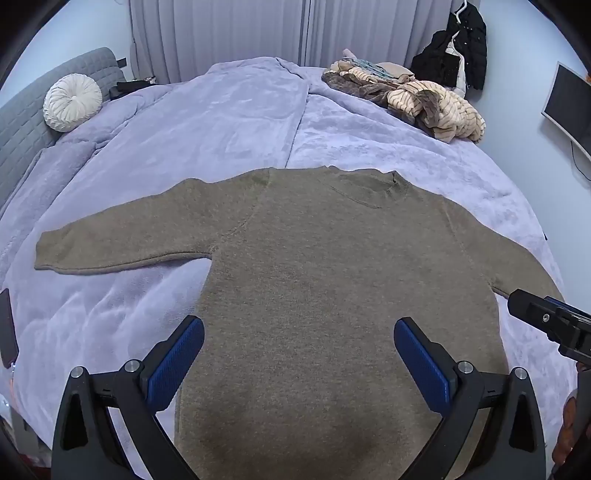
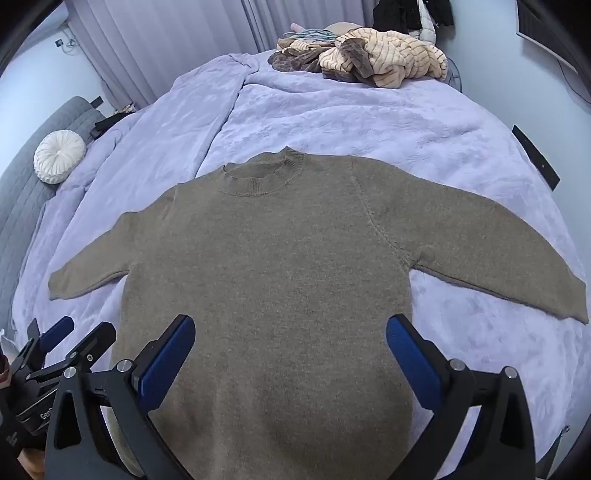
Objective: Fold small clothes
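Bedroom: I see a bed under a lilac blanket [image 1: 240,122], a grey headboard [image 1: 26,122] at left and pale curtains [image 1: 240,33] behind.
Left view, sweater: my brown sweater [image 1: 314,266] lies flat on the blanket, collar at the far end, hem toward me, long axis running away from the camera; both sleeves are spread sideways.
Left view, left gripper: my left gripper [image 1: 299,354] hangs over the lower body of the sweater, jaws wide, nothing pinched between the blue pads [image 1: 177,365].
Left view, right gripper: its black tip [image 1: 546,321] shows at the right edge, near the right sleeve.
Left view, far side: a heap of striped clothes [image 1: 424,103] sits on the far corner; a round white cushion [image 1: 72,101] leans on the headboard; a dark jacket [image 1: 458,48] hangs behind.
Right view, sweater: same lie, ribbed collar [image 2: 262,173] far, hem near.
Right view, right gripper: my right gripper [image 2: 290,350] is over the sweater's lower body, jaws wide and empty.
Right view, left gripper: seen at lower left [image 2: 70,339], beside the sweater's edge, also spread open.
Right view, far side: clothes heap [image 2: 369,59] on the far corner, cushion [image 2: 59,157] at left.
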### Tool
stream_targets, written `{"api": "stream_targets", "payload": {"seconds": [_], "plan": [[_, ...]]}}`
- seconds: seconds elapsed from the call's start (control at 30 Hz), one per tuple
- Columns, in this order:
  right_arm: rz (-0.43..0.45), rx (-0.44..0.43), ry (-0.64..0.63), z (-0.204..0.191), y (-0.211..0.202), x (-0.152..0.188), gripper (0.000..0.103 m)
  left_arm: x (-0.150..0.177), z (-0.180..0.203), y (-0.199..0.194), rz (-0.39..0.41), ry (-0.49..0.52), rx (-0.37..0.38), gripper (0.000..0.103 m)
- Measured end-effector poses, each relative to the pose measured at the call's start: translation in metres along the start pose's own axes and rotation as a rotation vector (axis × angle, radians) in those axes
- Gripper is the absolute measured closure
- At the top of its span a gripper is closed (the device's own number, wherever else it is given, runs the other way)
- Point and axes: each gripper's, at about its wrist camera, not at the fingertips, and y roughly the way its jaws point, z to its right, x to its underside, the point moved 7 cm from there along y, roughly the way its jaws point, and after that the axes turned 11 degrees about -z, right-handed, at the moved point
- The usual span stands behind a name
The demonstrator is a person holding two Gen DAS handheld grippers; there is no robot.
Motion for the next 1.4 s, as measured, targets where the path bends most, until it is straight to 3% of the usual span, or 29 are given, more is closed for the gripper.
{"api": "stream_targets", "payload": {"seconds": [1.4], "plan": [[-0.022,0.012,0.020,0.008,0.020,0.006,0.000,0.006,0.003,0.012,-0.023,0.004,-0.016,0.000]]}}
